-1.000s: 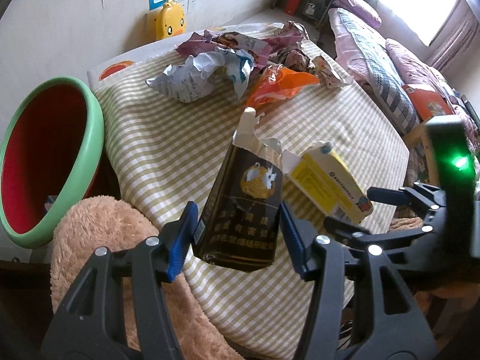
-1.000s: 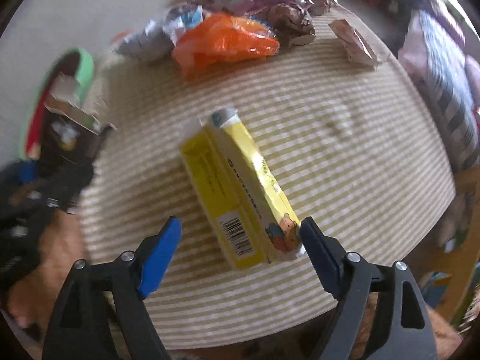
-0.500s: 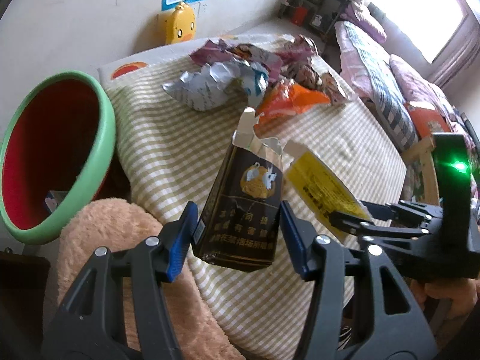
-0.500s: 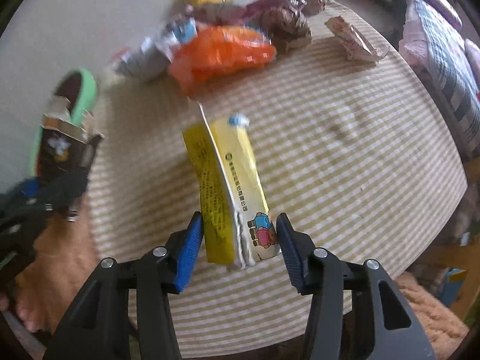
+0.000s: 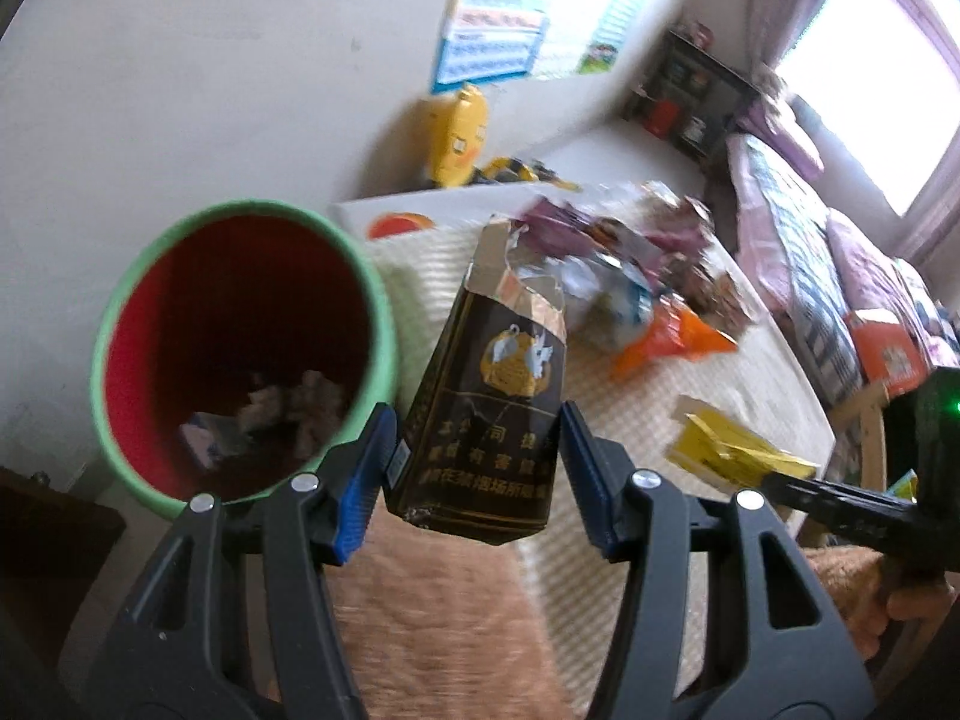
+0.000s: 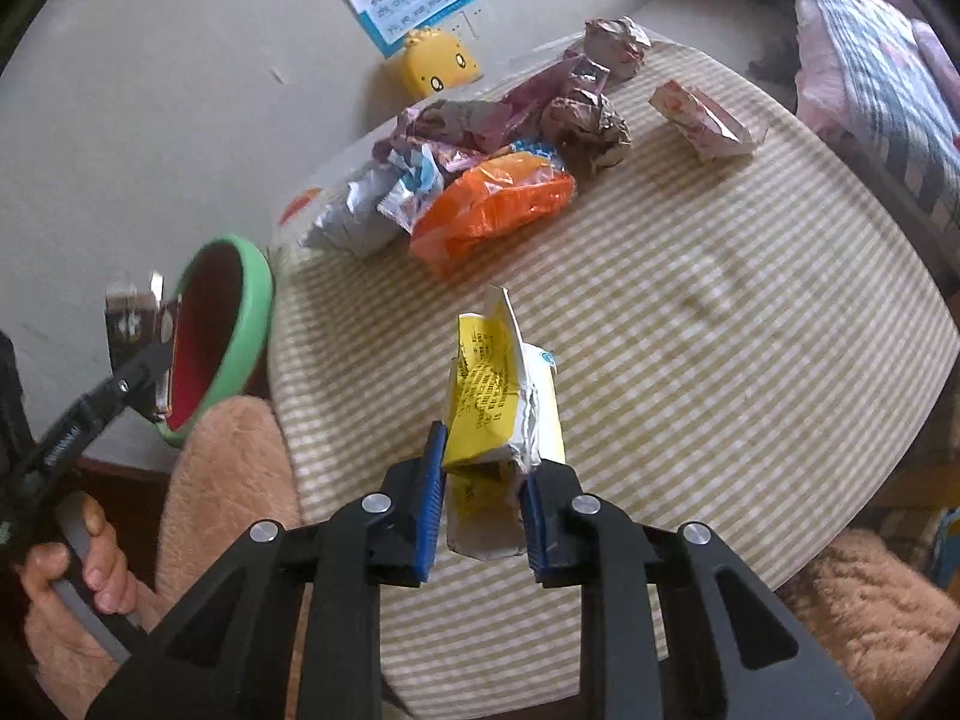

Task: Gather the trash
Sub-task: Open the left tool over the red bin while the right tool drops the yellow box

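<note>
Left gripper [image 5: 477,468] gripping an upright torn dark carton [image 5: 492,396] beside the green-rimmed red bin [image 5: 240,354], right gripper [image 6: 483,495] with jaws closing on a crushed yellow carton [image 6: 501,402] above the checked table's [image 6: 720,300] near edge.

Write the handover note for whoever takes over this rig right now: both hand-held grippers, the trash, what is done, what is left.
Left hand-held gripper: shut on the dark carton, held up beside the mouth of the green bin.
Right hand-held gripper: jaws closing on the yellow carton, already crushed between the pads and lifted off the striped table.
Done: some trash already lies in the bin.
Left: drop both cartons in, then clear the orange bag, the crumpled wrappers and the small pink box at the table's far side.
</note>
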`<state>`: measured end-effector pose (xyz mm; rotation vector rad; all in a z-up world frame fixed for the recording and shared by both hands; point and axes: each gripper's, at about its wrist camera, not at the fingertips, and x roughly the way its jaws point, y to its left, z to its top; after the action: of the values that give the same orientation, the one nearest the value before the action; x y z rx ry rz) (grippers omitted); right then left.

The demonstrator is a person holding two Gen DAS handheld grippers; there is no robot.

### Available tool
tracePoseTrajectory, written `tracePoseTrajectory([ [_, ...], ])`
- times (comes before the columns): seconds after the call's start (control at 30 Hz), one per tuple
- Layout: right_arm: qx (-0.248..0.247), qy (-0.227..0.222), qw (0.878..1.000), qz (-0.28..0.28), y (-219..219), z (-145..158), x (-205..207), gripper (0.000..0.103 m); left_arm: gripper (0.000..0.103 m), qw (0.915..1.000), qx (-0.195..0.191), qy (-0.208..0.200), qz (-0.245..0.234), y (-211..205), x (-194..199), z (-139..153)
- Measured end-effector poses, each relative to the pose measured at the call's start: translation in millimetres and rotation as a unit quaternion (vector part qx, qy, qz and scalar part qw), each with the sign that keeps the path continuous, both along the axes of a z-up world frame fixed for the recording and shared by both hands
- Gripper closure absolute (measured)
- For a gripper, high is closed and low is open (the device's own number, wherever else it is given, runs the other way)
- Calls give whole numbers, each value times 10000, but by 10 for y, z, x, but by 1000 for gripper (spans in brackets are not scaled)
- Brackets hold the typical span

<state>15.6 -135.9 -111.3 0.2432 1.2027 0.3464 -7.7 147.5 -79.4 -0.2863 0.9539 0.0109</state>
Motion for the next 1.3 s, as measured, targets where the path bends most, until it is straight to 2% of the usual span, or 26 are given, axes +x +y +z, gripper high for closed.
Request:
tracePoseTrajectory([
  [0.17, 238, -361, 9990, 129, 285, 271, 22, 82, 50, 9986, 12, 41, 519, 416, -40, -60],
  [0.33, 436, -636, 9945, 706, 878, 509, 110, 82, 50, 9956, -8, 94, 937, 797, -73, -129],
  [0.57, 604, -651, 9844, 1516, 1824, 531, 280, 82, 50, 9894, -93, 228, 1431, 1242, -168, -261],
  [0.8, 874, -403, 9784, 1827, 2379, 431, 468, 82, 50, 9851, -228, 401, 1655, 1431, -174, -430],
  [0.83, 914, -381, 9779, 1839, 2424, 412, 502, 81, 48, 9843, -251, 421, 1693, 1452, -175, -451],
  [0.87, 983, -365, 9772, 1846, 2475, 406, 519, 76, 46, 9835, -281, 434, 1732, 1473, -177, -470],
  [0.9, 1081, -356, 9765, 1830, 2509, 411, 528, 73, 38, 9830, -327, 446, 1751, 1485, -176, -484],
  [0.93, 1186, -348, 9761, 1789, 2528, 408, 561, 60, 31, 9825, -376, 455, 1768, 1500, -162, -500],
  [0.97, 1324, -322, 9756, 1722, 2524, 398, 579, 44, 30, 9820, -412, 457, 1787, 1507, -161, -514],
  [1.07, 1471, -279, 9769, 1522, 2418, 370, 603, 43, 30, 9821, -393, 492, 1775, 1508, -159, -541],
  [1.23, 1181, -254, 9844, 1279, 2046, 291, 580, 43, 30, 9833, -439, 542, 1678, 1434, -125, -578],
  [1.3, 862, -371, 9906, 991, 1764, 241, 568, 43, 30, 9849, -389, 533, 1600, 1372, -109, -567],
])
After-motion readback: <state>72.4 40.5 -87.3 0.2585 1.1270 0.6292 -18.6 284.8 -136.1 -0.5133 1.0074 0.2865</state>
